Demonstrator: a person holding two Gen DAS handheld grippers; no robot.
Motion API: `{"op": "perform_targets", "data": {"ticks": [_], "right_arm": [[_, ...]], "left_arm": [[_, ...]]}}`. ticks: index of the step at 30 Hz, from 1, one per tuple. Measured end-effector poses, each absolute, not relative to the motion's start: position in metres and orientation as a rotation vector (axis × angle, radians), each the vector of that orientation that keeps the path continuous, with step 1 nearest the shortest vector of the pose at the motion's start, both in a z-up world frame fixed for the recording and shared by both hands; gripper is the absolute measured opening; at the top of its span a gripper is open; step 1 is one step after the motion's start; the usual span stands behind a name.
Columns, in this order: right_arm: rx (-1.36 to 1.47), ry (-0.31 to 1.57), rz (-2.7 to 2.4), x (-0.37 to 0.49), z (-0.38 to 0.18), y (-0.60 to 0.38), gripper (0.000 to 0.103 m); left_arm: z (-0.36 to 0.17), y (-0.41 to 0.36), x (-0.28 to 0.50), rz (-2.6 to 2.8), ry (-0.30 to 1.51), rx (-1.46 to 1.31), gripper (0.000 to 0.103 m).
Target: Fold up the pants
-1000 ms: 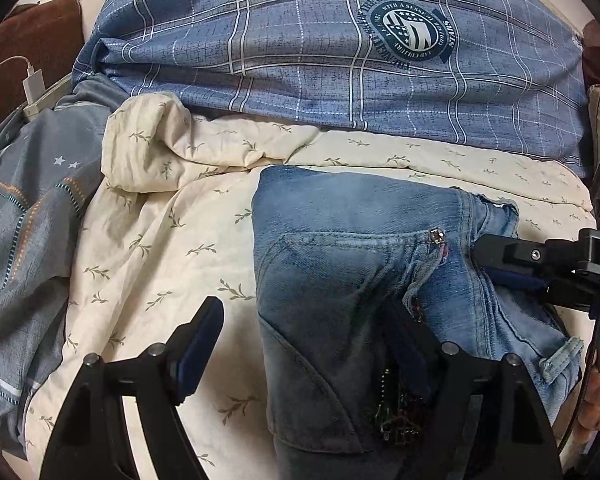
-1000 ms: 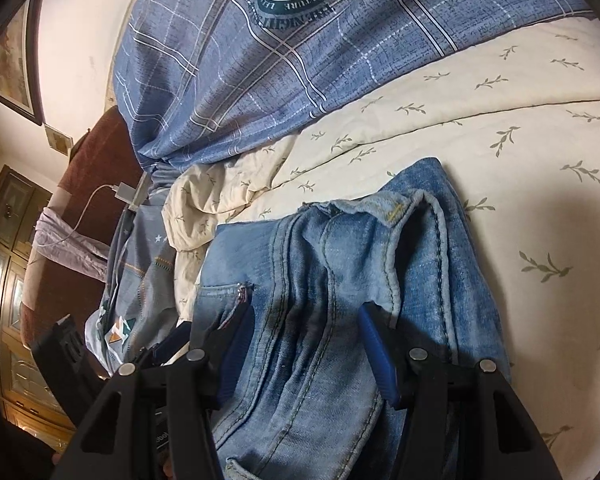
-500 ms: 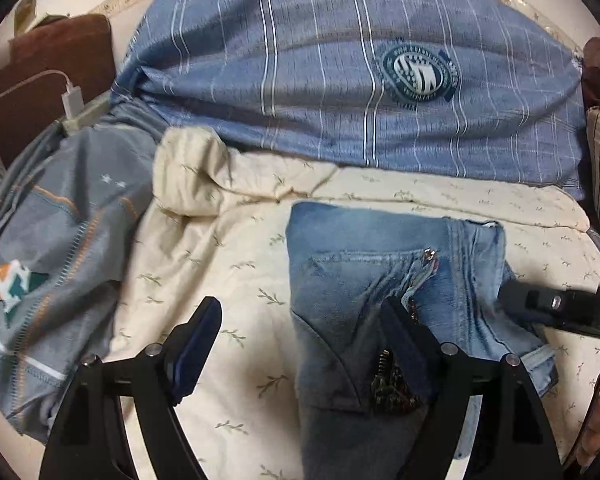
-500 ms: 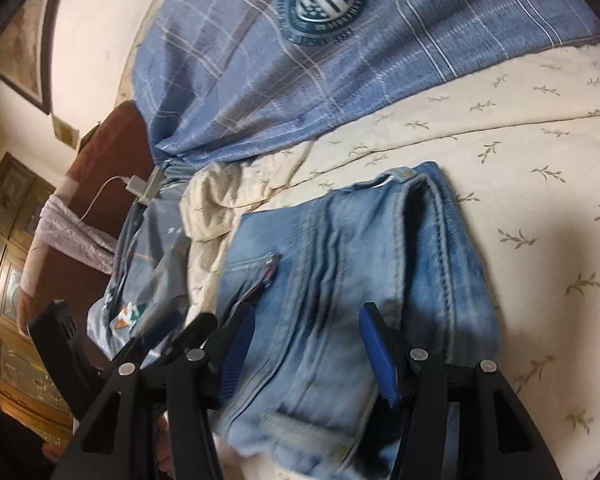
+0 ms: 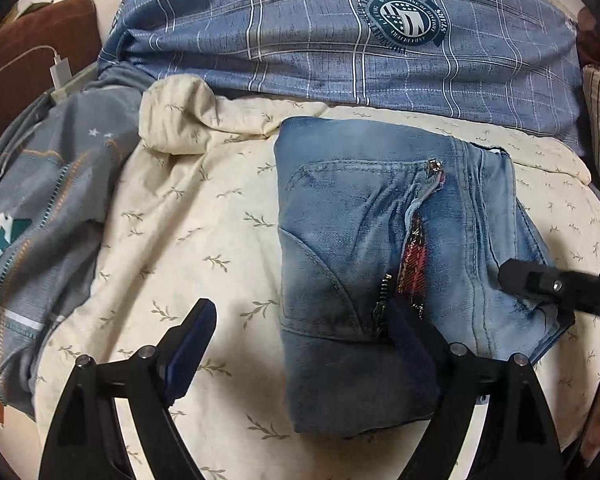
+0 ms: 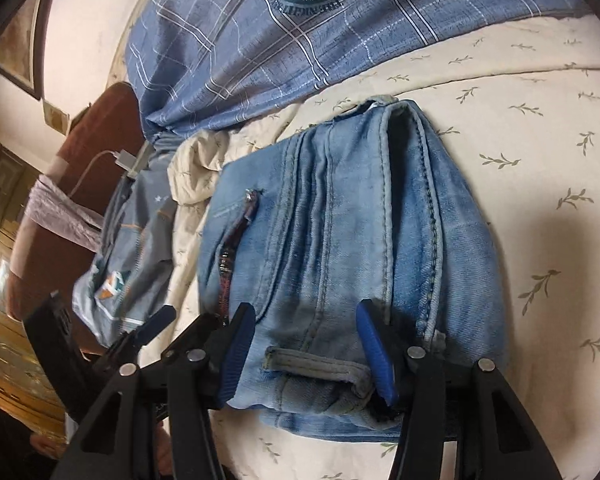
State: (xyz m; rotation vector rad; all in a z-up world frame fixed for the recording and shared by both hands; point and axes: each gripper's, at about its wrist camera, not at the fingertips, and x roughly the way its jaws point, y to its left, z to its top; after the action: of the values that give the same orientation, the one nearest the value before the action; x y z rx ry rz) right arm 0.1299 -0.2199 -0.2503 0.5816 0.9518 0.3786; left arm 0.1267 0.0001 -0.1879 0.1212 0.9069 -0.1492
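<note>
My fingers (image 5: 192,344) gape on both grippers – folded jeans (image 5: 380,248) under the left's right finger and between the right gripper (image 6: 306,344) pads – thick, limp denim, best pinched at the stiff waistband hem.

faded blue jeans (image 5: 380,248), folded into a compact rectangle, flat on the bedspread

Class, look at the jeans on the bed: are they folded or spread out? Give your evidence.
Folded. The jeans lie as one compact, layered block on the cream sheet; no legs extend, and stacked denim edges show in the right wrist view.
</note>
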Motion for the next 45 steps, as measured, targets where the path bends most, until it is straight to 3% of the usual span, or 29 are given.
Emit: {"op": "perform_targets", "data": {"ticks": [6,16,25,40,45], "right_arm": [[0.65,0.912,0.401,0.126,-0.263,-0.236,0.034],[0.471,0.888,0.369,0.12,-0.219,-0.234,0.035],[0.507,0.904,0.29,0.128,-0.235,-0.272,0.036],[0.47,0.925,0.285,0.126,-0.245,-0.265,0.036],[0.336,0.926,0.216,0.11,-0.232,-0.251,0.036]], "left_arm": [[-0.192,-0.005,0.13,-0.145,0.919,0.139,0.093],[-0.154,0.021,0.171,-0.138,0.92,0.03,0.093],[-0.18,0.017,0.203,-0.121,0.99,0.053,0.093],[-0.177,0.0,0.178,-0.041,0.919,0.204,0.093],[-0.173,-0.001,0.145,-0.024,0.874,0.239,0.093]]}}
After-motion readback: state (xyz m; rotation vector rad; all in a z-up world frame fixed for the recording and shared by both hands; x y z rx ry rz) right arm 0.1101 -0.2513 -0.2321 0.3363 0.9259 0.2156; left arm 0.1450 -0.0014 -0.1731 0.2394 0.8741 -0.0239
